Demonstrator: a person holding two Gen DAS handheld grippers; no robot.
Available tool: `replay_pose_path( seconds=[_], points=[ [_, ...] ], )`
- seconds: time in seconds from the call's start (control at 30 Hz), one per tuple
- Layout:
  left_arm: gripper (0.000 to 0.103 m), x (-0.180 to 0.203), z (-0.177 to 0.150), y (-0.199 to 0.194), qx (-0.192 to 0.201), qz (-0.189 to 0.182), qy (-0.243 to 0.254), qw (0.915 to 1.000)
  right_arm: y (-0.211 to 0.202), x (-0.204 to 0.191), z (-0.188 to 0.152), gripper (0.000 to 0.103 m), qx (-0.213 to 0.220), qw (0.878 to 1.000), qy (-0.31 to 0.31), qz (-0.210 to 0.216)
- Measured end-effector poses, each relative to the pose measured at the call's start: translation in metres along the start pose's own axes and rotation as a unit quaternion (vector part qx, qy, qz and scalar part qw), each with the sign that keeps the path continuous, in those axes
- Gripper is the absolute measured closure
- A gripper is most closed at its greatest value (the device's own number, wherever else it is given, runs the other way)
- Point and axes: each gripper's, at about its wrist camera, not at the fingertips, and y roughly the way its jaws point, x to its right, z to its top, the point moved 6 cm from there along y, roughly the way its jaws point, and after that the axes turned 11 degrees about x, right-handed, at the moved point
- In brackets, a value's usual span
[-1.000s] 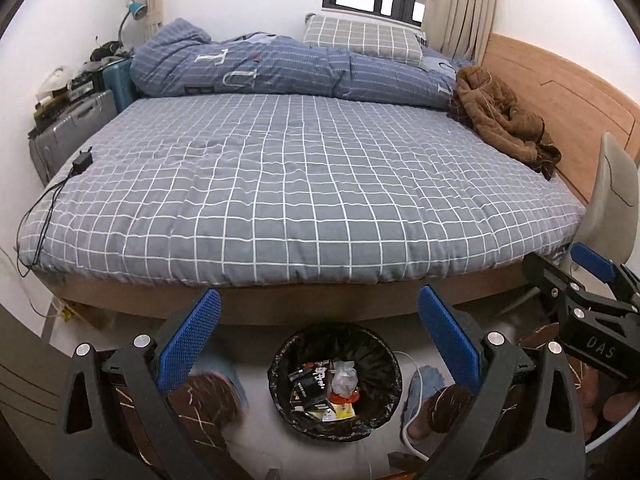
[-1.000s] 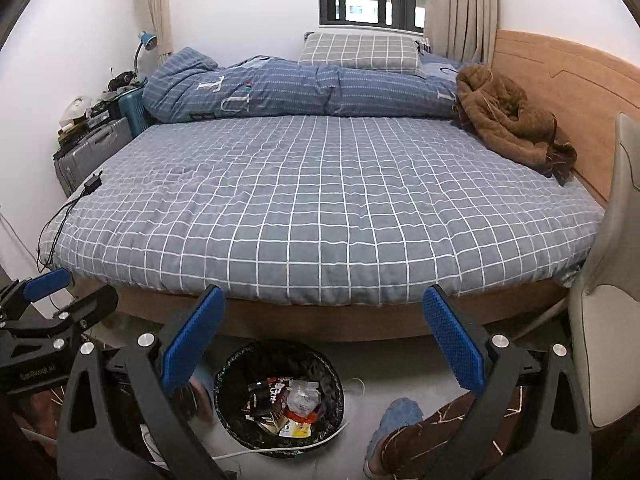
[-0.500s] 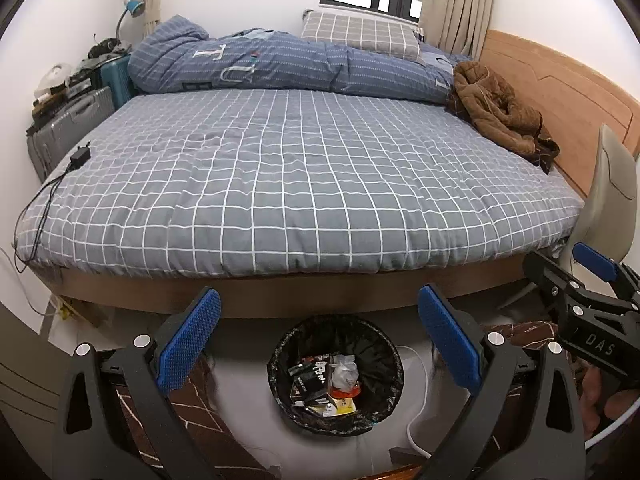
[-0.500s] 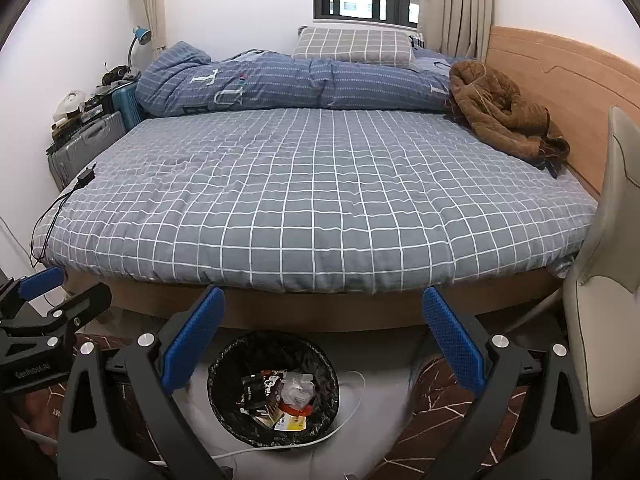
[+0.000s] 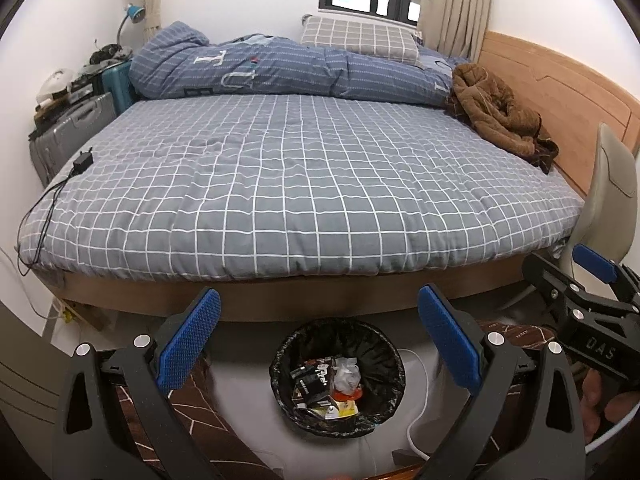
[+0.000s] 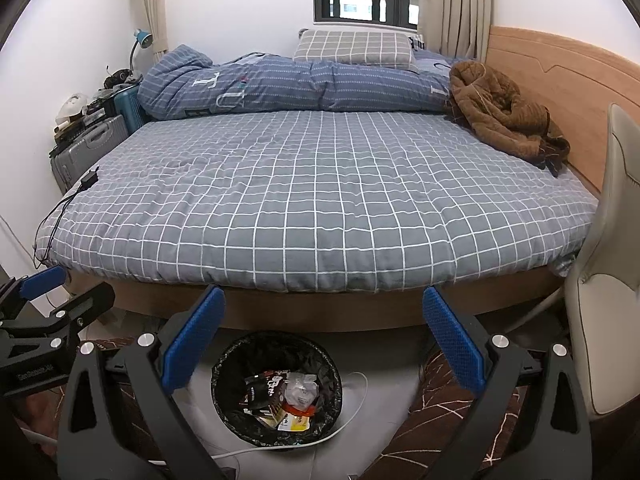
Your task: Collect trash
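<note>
A round bin with a black liner stands on the floor at the foot of the bed. Inside it lies trash: dark packets, a crumpled clear wrapper, a yellow and red packet. My left gripper hangs open above the bin, its blue pads wide apart and nothing between them. My right gripper is open and empty too, over the bin's right side. Each gripper shows at the edge of the other's view: the right one and the left one.
A bed with a grey checked cover fills the room ahead, with a blue duvet, a pillow and a brown coat on it. A charger lies at its left edge. Suitcases stand left, a beige chair right. A white cable runs by the bin.
Both grippers have risen slightly and tipped, so the bed and bin sit lower and farther in view. The slippered feet seen beside the bin earlier are gone from view. Jaws stayed open.
</note>
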Motion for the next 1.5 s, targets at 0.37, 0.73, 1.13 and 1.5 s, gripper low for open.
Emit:
replay_pose_path(
  seconds=[0.37, 0.73, 1.13, 1.5],
  points=[
    [0.006, 0.0011, 0.0012, -0.0001, 0.003, 0.004, 0.002, 1.0, 0.0005, -0.0015, 0.003, 0.008, 0.001, 1.0, 0.0, 0.0],
    [0.006, -0.003, 0.0029, 0.0002, 0.006, 0.012, 0.003, 0.9999, 0.0004, -0.0017, 0.0043, 0.008, 0.003, 1.0, -0.002, -0.001],
    [0.006, -0.0005, 0.0024, -0.0019, 0.009, 0.007, 0.005, 0.9999, 0.0011, -0.0014, 0.0052, 0.008, 0.002, 1.0, -0.001, -0.002],
    [0.006, 0.002, -0.0003, -0.0009, 0.009, 0.005, 0.013, 0.9999, 0.0026, 0.0006, 0.0052, 0.008, 0.001, 1.0, -0.001, -0.001]
  ],
)
